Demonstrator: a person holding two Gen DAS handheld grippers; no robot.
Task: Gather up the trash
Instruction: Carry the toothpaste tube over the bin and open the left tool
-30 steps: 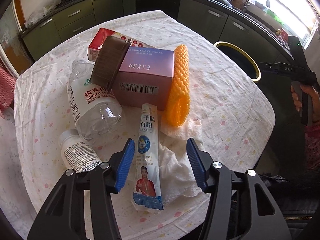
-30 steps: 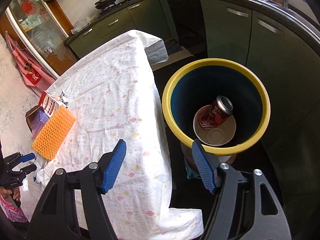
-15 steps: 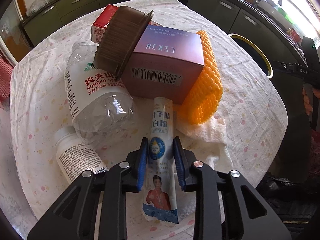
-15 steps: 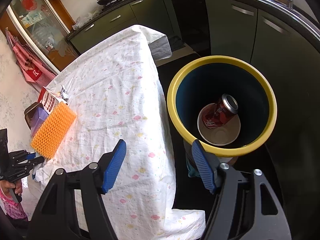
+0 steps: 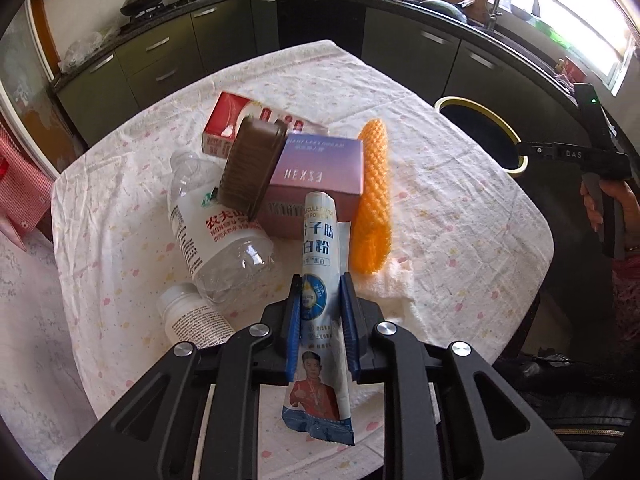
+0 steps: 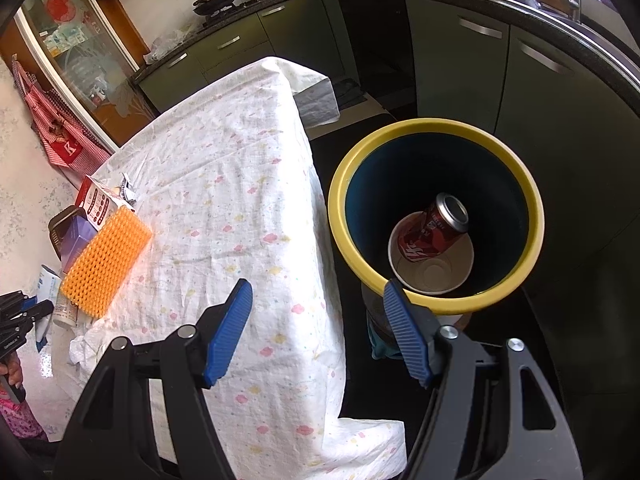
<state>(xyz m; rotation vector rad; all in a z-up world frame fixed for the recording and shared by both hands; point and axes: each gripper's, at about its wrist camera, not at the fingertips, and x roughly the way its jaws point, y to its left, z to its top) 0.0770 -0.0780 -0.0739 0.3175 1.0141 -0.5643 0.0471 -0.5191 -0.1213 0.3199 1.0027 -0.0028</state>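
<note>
My left gripper (image 5: 321, 304) is closing its jaws on the powder sachet (image 5: 320, 300), whose long axis runs straight ahead between the pads, off the cluttered table (image 5: 460, 216). The yellow-rimmed bin (image 6: 436, 216) lies past the table's right edge, below my right gripper (image 6: 316, 320), whose jaws stand wide and hold nothing. I judge the path over the bare cloth clear.

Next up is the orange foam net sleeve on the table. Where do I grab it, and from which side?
Grip the orange foam net sleeve across its narrow width near the middle, coming from above. It lies flat and long beside the purple box, so close the jaws across it from its free right side, away from the box.
</note>
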